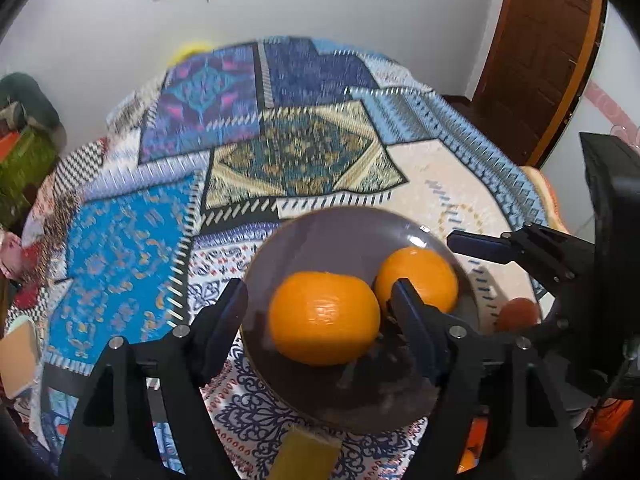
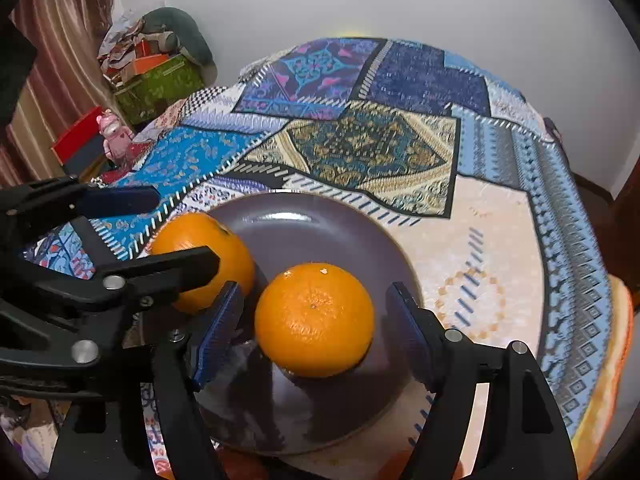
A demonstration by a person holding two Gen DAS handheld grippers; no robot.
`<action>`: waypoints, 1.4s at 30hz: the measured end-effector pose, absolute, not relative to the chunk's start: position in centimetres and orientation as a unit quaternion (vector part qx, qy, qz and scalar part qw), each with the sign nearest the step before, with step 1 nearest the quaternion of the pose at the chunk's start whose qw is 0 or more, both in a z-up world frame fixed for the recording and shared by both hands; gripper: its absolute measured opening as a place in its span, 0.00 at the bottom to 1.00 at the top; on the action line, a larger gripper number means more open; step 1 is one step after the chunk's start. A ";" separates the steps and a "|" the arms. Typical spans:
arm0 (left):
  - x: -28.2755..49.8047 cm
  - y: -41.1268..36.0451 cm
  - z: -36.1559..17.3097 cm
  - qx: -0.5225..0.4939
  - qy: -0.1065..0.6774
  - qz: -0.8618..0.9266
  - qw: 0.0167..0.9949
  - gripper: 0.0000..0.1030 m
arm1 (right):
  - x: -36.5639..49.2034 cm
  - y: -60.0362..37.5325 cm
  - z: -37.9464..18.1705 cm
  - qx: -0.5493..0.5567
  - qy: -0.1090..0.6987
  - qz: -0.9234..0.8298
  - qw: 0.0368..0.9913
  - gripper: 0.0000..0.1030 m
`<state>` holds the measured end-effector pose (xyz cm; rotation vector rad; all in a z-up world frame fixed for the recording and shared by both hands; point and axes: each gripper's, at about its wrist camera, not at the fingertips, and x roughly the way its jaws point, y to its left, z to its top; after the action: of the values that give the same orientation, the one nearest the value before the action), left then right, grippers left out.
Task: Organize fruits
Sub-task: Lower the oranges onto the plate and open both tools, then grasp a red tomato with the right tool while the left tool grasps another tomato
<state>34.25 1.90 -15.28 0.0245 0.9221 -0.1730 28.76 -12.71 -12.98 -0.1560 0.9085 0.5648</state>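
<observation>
left gripper point(image 1: 320, 316) is straddling left orange point(image 1: 324, 318), jaws wide, not gripping | right gripper point(image 2: 314, 320) is gaping around right orange point(image 2: 315, 320) | both are sitting on dark plate point(image 2: 320, 216)

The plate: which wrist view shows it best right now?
The right wrist view. There the plate shows its far rim and a bare glossy centre, with both oranges on it. In the left wrist view the plate is blurrier and the left tool hides more of it.
</observation>
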 end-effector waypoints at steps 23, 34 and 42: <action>24.9 -0.9 -12.4 0.004 0.425 -0.069 0.902 0.78 | 21.0 -22.5 -10.1 -0.040 0.414 0.213 0.884 0.75; 24.1 -3.6 -16.8 -0.014 0.473 -0.060 0.879 0.78 | 19.7 -24.6 -12.3 -0.026 0.436 0.202 0.876 0.75; 25.2 -4.1 -18.4 -0.029 0.486 -0.060 0.872 0.78 | 21.7 -23.7 -14.6 -0.006 0.459 0.210 0.863 0.75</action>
<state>25.16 -4.06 -18.43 -0.0605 1.0153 -0.1252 21.66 -23.72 -14.57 -0.0123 0.9626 0.4401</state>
